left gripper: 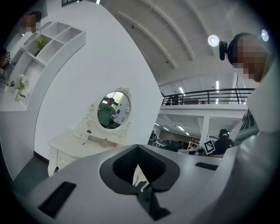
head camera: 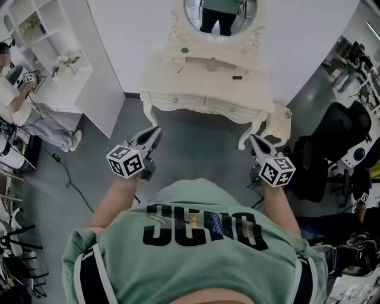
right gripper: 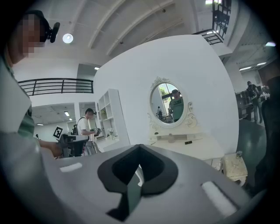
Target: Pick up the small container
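Floor (head camera: 196, 148): grey, running from the person's feet to the furniture.
Dressing table (head camera: 196, 80): cream with carved legs, set against the white wall, well ahead of both grippers.
Mirror (head camera: 219, 15): oval and upright over the table's back edge, reflecting a person in a green top.
Stool (head camera: 278, 122): cream, just beside the table's right front leg.
Left gripper (head camera: 155, 131): held about level, aimed toward the table's left front corner, jaws pressed together with nothing between them.
Right gripper (head camera: 252, 139): aimed toward the table's right front corner, jaws closed on nothing.
Small container (head camera: 212, 64): pale and upright near the middle of the table top, just in front of the low raised shelf along the back edge, well apart from both grippers.
Dark item (head camera: 237, 77): small and flat on the table top, right of the container.
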Demonstrator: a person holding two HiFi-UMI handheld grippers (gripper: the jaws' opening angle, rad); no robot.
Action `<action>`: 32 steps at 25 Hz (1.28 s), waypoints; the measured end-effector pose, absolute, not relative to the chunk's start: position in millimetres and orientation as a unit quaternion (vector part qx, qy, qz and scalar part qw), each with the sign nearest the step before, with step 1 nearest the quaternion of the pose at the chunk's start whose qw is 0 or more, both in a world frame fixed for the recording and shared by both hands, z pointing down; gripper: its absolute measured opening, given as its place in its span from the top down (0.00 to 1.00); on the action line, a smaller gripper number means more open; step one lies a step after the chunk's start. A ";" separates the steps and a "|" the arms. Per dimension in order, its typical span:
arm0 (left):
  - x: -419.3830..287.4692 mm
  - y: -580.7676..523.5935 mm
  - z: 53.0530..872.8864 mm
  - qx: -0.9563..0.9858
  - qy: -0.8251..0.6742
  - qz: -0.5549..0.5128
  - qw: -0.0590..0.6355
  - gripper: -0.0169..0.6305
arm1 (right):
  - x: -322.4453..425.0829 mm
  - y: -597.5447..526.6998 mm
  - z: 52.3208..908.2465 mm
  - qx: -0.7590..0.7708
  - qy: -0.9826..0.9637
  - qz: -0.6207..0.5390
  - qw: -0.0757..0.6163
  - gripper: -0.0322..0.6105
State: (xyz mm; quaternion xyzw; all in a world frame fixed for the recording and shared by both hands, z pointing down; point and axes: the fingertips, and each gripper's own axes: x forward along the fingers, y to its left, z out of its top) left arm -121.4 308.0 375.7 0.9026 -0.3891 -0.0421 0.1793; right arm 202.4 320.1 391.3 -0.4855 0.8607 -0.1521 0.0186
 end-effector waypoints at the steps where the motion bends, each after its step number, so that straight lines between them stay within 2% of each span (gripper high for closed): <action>1: -122.2 307.9 375.6 0.903 -0.389 -0.042 0.179 0.97 | 201.4 320.1 391.2 -0.485 0.861 -0.151 0.018 0.94; 17: -112.1 309.8 378.4 0.900 -0.395 -0.037 0.180 0.97 | 198.9 318.5 390.7 -0.479 0.868 -0.131 0.002 0.94; 32: -31.6 312.3 375.2 0.897 -0.405 -0.054 0.166 0.97 | 250.7 327.3 394.2 -0.430 0.895 -0.113 -0.020 0.94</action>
